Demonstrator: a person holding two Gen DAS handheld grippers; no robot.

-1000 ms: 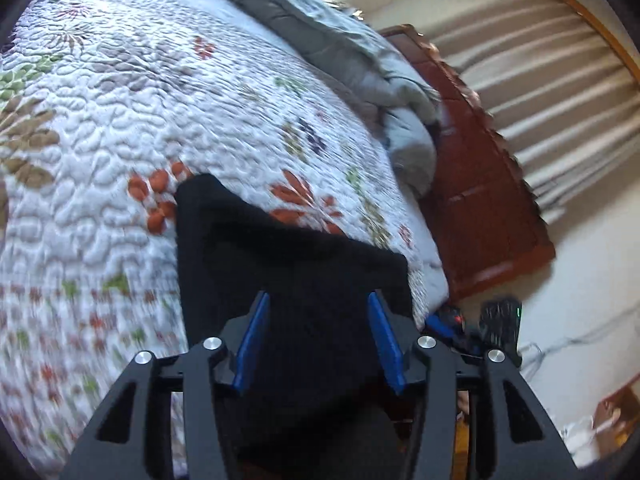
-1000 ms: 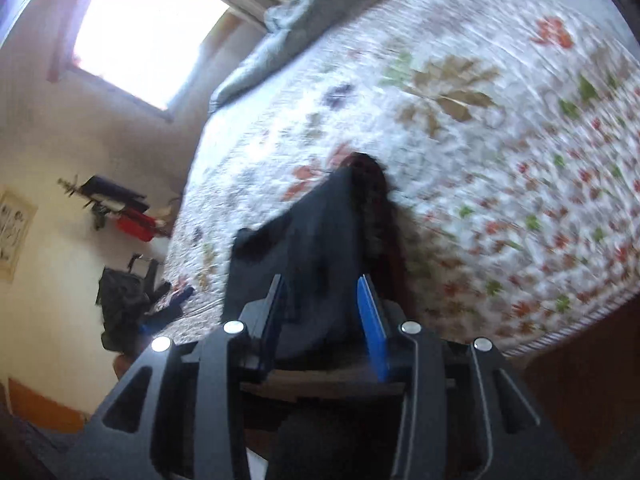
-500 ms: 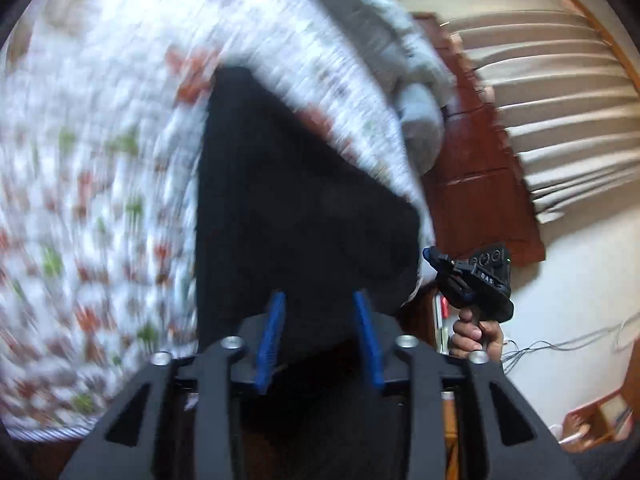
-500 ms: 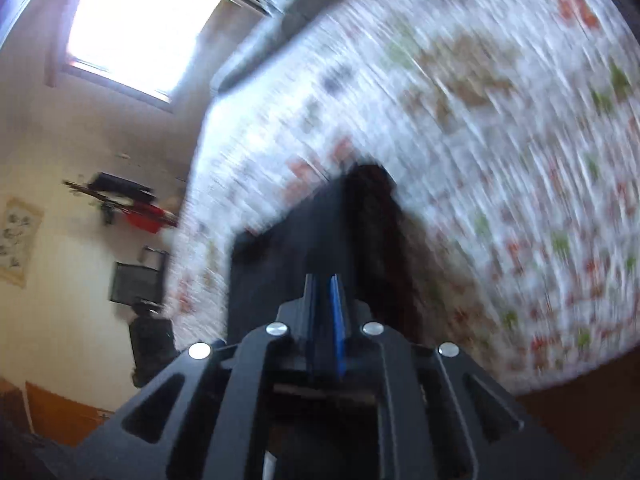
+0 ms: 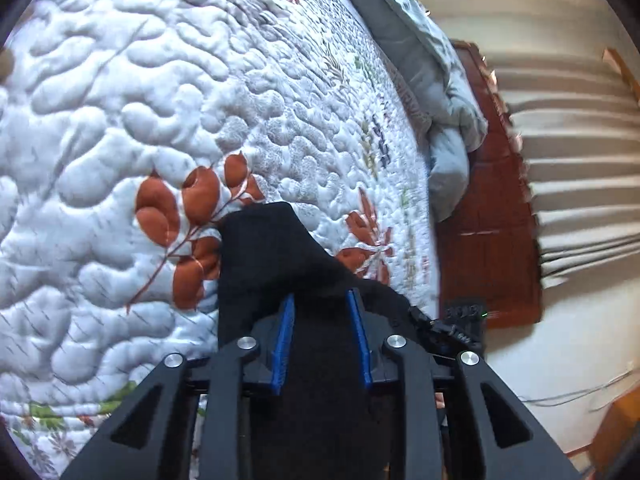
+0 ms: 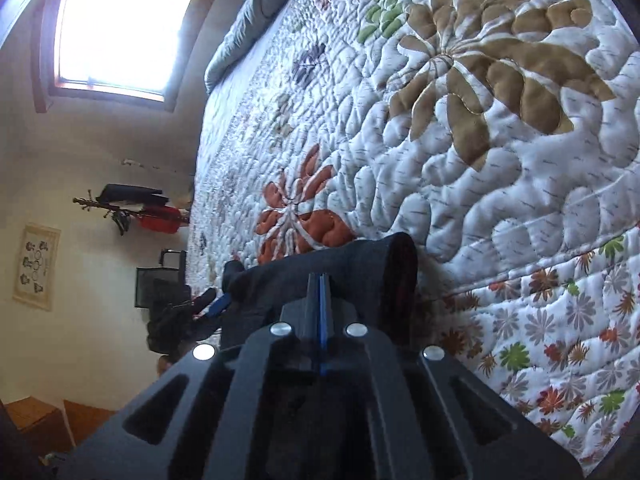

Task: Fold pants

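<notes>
The black pants lie on the floral quilted bedspread, bunched under both grippers. In the left wrist view my left gripper has its blue pads partly closed around a thick fold of the black cloth. In the right wrist view my right gripper has its pads pressed together on the edge of the pants, which drape over the fingers. The other gripper shows at the left of that view.
A grey duvet is heaped at the far end of the bed. A red-brown wooden bed frame and pleated curtains stand beyond. A bright window and wall clutter show in the right wrist view.
Both grippers closed on the pants and carried the cloth forward over the quilt. The right pads went from apart to pressed together; the left pads narrowed around the fold.
</notes>
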